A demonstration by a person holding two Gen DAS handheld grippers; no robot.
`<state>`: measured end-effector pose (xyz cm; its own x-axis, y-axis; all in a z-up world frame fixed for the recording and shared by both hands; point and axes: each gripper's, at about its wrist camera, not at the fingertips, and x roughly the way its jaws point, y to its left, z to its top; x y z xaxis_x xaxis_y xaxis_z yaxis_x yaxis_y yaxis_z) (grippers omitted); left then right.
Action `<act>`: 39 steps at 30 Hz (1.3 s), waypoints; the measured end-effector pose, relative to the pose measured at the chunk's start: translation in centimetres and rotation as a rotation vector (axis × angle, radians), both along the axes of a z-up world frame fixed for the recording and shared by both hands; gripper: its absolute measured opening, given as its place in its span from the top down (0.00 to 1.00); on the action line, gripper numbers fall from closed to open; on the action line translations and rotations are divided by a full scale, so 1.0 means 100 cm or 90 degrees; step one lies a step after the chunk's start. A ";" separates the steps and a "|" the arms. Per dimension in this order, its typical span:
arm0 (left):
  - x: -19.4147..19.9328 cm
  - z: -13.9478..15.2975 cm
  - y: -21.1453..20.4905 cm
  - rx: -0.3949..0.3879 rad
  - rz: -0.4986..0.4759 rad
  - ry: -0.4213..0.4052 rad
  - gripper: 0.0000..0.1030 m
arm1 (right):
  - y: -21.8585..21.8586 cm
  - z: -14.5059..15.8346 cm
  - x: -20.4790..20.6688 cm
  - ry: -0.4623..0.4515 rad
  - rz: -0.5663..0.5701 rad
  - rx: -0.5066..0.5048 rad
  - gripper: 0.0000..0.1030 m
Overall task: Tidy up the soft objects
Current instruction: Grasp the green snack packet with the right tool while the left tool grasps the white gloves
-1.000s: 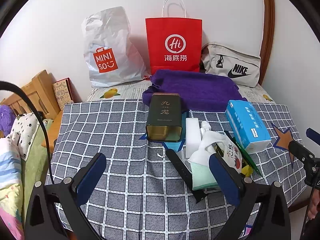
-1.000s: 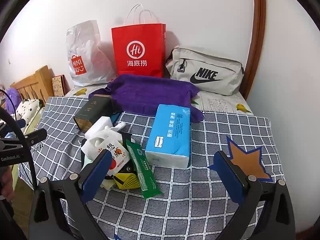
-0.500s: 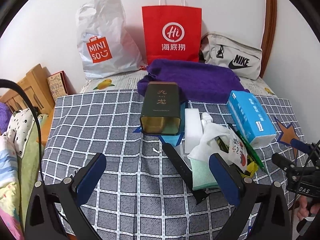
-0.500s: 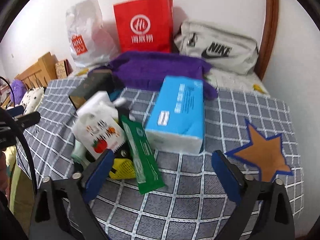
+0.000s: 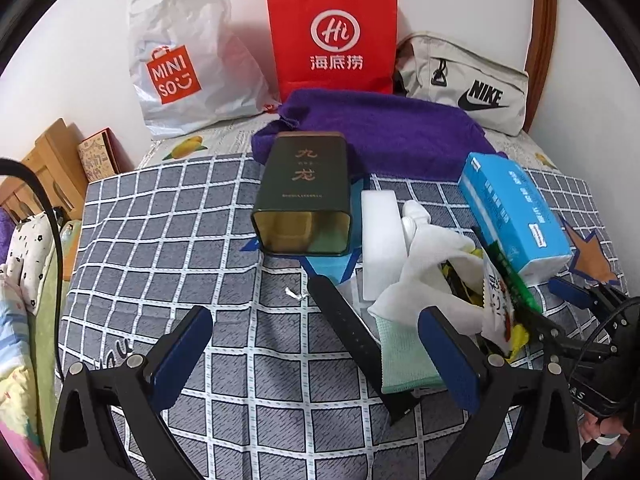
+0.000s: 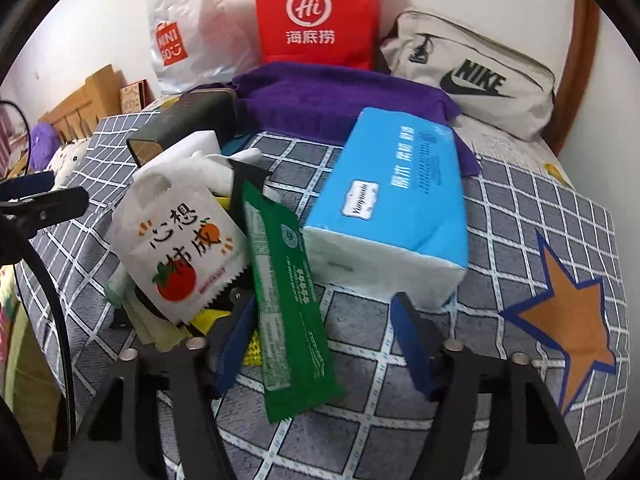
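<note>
A blue tissue pack (image 6: 392, 204) lies on the checked bed cover, also in the left wrist view (image 5: 512, 208). Left of it lie a green sachet (image 6: 284, 300), a white paper bag with a tomato print (image 6: 180, 248) and a pale green cloth (image 5: 404, 356). A purple towel (image 5: 384, 132) lies behind. My right gripper (image 6: 324, 344) is open, low over the cover, straddling the green sachet's lower part just before the tissue pack. My left gripper (image 5: 316, 356) is open and empty above the cover, near a black strap (image 5: 352, 340).
A dark green tin (image 5: 304, 196) lies on its side mid-cover with a white block (image 5: 380, 240) beside it. A Miniso bag (image 5: 188, 60), red paper bag (image 5: 332, 36) and Nike pouch (image 5: 464, 84) stand against the wall. A wooden headboard (image 5: 44, 168) is left.
My right gripper has moved forward and down to the tissue pack and sachet, and its jaws have narrowed. My left gripper has edged slightly forward, still wide open.
</note>
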<state>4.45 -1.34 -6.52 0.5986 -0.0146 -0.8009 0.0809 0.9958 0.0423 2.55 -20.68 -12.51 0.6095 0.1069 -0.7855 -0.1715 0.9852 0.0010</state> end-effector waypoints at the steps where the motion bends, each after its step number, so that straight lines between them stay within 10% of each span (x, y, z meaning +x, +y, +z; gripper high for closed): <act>1: 0.001 -0.002 -0.001 0.001 -0.001 0.003 0.00 | 0.001 -0.002 0.001 -0.003 0.005 -0.007 0.59; 4: 0.004 -0.007 0.000 0.002 -0.003 0.010 0.00 | 0.001 -0.009 0.004 0.005 0.007 -0.023 0.84; 29: 0.021 -0.022 -0.025 -0.114 -0.108 0.034 0.00 | -0.007 0.004 -0.013 -0.020 0.033 0.038 0.93; 34: 0.030 -0.039 -0.025 -0.164 -0.122 0.071 0.58 | -0.008 0.008 -0.019 -0.021 0.027 0.034 0.93; 39: 0.019 -0.034 -0.021 -0.169 -0.134 0.057 0.80 | -0.012 0.013 -0.025 -0.028 0.018 0.040 0.92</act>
